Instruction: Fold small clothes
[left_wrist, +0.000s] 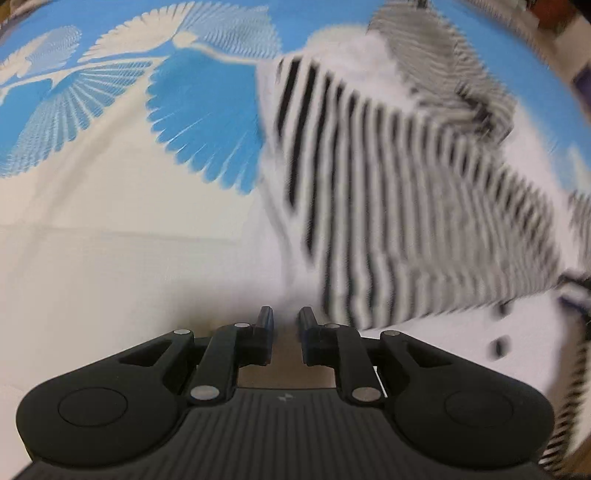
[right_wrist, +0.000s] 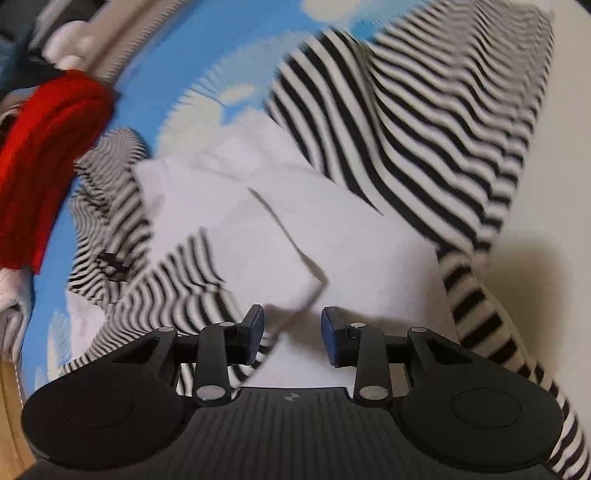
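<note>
The striped garment lies under the open, empty right tongs, right of the narrowly parted, empty left tongs.

No readable text, label, brand or number shows in either view.

Soft striped cloth garment, matt

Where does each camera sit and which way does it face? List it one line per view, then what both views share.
Left wrist: on the left gripper, looking along its fingers over the blue-and-cream sheet; striped garment to the right.
Right wrist: on the right gripper, jaws apart over the garment's white panel; red cloth at left.
Shared: the striped garment and the sheet.
</note>
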